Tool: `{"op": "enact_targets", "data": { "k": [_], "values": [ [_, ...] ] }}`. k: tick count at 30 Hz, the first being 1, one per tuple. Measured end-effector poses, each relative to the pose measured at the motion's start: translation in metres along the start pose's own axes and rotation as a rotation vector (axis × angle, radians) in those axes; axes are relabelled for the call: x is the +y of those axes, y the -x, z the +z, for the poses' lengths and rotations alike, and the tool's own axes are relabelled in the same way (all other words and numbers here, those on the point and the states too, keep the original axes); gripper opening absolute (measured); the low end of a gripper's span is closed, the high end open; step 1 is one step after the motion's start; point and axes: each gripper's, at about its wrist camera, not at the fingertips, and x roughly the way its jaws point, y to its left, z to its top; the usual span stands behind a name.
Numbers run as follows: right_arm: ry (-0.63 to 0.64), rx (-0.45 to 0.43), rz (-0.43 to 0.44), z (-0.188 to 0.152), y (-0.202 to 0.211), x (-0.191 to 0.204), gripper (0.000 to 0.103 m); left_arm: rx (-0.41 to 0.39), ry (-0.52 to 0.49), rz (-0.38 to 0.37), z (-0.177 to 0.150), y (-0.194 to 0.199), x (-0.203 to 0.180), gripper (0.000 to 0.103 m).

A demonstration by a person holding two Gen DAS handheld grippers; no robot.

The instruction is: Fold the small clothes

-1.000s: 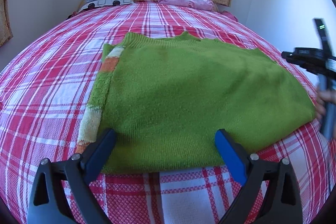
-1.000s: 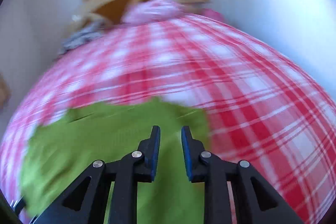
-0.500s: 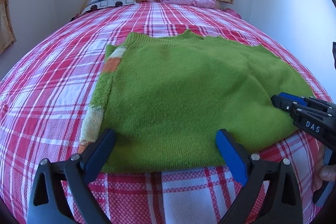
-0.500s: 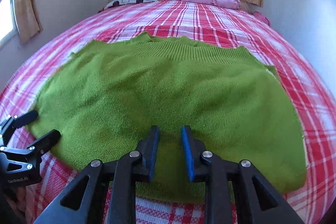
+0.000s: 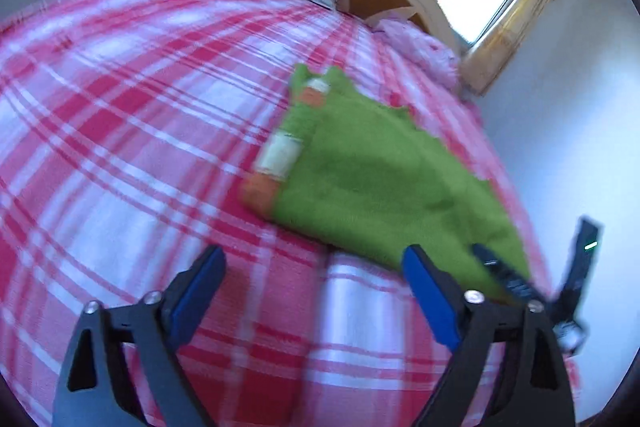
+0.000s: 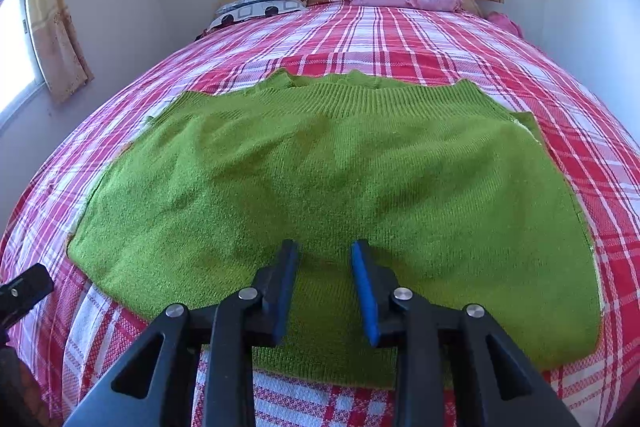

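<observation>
The green sweater (image 6: 332, 179) is lying partly folded on the bed (image 6: 400, 31). The left hand-held gripper (image 5: 312, 291) is closing, empty; the right hand-held gripper (image 6: 324, 275) is opening above the sweater's near edge, gripping nothing. Further folds are remaining.

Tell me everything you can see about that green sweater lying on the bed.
The green sweater looks like soft knitted wool with a ribbed band along its far edge. It lies flat, partly folded, on the red and white checked bedspread. In the left view a sleeve with orange and white stripes is tucked along one side. The right claw, its jaws opening, hovers over the near edge, with knit showing between the blue pads; contact is unclear.
</observation>
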Motion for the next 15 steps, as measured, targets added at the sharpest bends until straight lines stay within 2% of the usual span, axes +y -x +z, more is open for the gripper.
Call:
{"op": "enact_targets", "data": {
  "k": [2,4,5,9,13,14,15],
  "values": [
    [-0.007,-0.001,0.007,0.0,0.0,-0.002,0.031,0.02,0.034,-0.044,0.001,-0.012,-0.006,0.089],
    [-0.008,-0.002,0.01,0.0,0.0,-0.002,0.031,0.033,0.057,-0.035,0.001,-0.022,-0.008,0.088],
    [-0.007,-0.002,0.009,0.0,0.001,-0.002,0.031,0.008,0.05,-0.023,0.003,-0.026,-0.013,0.088],
    [-0.01,-0.002,0.011,0.0,0.001,-0.002,0.031,0.021,0.066,-0.055,0.02,-0.05,-0.018,0.088],
    [-0.008,-0.003,0.01,0.0,0.001,-0.003,0.031,0.007,0.173,-0.109,0.045,-0.064,-0.003,0.088],
    [-0.006,-0.003,0.008,-0.001,0.001,-0.003,0.031,-0.001,0.178,-0.104,0.048,-0.065,-0.001,0.086],
    [-0.005,-0.003,0.006,-0.001,0.001,-0.003,0.031,-0.009,0.166,-0.09,0.05,-0.066,-0.001,0.077]
  ]
}}
